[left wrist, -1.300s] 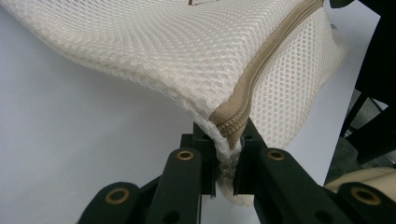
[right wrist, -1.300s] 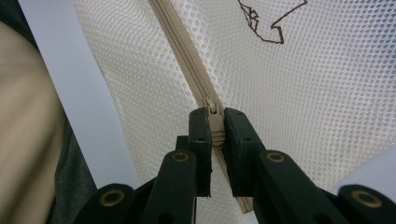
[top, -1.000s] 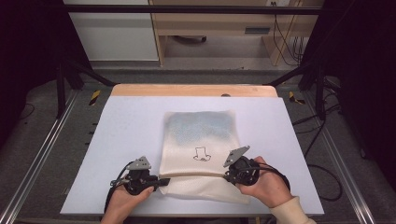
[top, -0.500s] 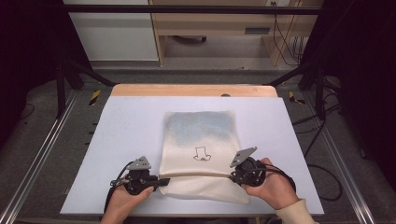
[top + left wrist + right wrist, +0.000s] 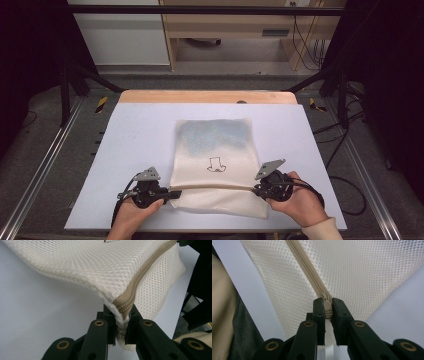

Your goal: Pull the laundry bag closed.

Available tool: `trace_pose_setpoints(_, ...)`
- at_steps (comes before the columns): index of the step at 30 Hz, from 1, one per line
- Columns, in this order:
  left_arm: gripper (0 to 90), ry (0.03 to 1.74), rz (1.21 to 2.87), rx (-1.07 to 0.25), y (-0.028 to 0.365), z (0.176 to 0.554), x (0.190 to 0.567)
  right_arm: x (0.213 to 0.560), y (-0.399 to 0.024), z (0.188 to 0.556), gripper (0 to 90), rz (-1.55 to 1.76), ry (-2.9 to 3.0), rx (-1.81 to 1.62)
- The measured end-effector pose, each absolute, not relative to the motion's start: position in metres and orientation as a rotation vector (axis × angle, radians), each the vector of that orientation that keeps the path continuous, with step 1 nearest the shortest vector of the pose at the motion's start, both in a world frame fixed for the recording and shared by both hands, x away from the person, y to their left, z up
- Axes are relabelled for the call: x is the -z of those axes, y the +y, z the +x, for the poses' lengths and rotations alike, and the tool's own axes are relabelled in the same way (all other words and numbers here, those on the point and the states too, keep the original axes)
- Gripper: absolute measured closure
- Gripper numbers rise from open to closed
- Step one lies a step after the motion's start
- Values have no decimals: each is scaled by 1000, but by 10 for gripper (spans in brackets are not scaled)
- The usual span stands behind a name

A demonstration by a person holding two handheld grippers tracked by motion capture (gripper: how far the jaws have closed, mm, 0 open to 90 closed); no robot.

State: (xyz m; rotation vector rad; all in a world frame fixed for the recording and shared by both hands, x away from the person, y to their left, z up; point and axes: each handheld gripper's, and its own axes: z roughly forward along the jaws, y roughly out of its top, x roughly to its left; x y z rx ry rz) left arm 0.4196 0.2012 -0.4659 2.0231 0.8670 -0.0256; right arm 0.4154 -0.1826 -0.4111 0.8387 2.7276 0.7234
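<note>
My left tongs [image 5: 172, 192] pinch the mesh bag [image 5: 217, 160] at its zipper [image 5: 140, 277] end. My right tongs [image 5: 257, 189] pinch the zipper pull [image 5: 326, 305] at the opposite edge. The bag lies on the table [image 5: 125, 140], stretched between both tongs, mostly beyond them.

1. The high view looks forward and down from above the person's side, taking in the whole pale blue table mat [image 5: 125, 150].
2. Both gripper views sit very close, looking along black jaws.
3. All three share the cream mesh zippered bag [image 5: 215, 165] [image 5: 100, 265] [image 5: 362, 270].
</note>
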Motion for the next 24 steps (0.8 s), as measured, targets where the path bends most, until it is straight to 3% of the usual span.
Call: trace_pose_setpoints(24,824,866,2023,28,202,420,466,421,-198,415,820,916,2715,-713)
